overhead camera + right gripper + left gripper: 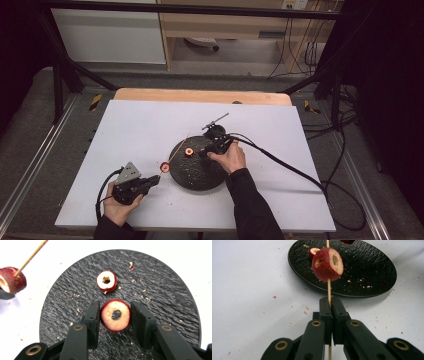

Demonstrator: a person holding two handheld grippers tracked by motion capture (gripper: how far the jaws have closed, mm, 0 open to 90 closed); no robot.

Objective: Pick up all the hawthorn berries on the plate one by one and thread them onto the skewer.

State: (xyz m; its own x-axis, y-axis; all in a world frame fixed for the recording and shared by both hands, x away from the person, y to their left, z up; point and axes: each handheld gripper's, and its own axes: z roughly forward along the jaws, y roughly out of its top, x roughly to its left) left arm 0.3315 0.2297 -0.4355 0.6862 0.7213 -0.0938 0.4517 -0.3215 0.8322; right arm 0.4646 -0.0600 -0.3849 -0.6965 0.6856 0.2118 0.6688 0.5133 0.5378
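Observation:
My left gripper (156, 180) (329, 303) is shut on the lower end of a thin wooden skewer (328, 288) near the table's front left. A red cored fruit (327, 264) (164, 167) is threaded on the skewer just above the jaws, beside the plate's left rim. Over the black round plate (200, 175) (162, 290), my right gripper (196, 152) (115, 312) is shut on a second cored fruit piece (115, 315) (189, 152), with a pad on each side of it. A third, smaller piece (106, 280) (314, 251) lies on the plate.
The plate sits on a white board (140, 130) covering a wooden table (200, 95). Crumbs are scattered on plate and board. A small black stand (215, 131) is behind the plate. Cables (290, 167) trail to the right. A metal frame (60, 85) surrounds the table.

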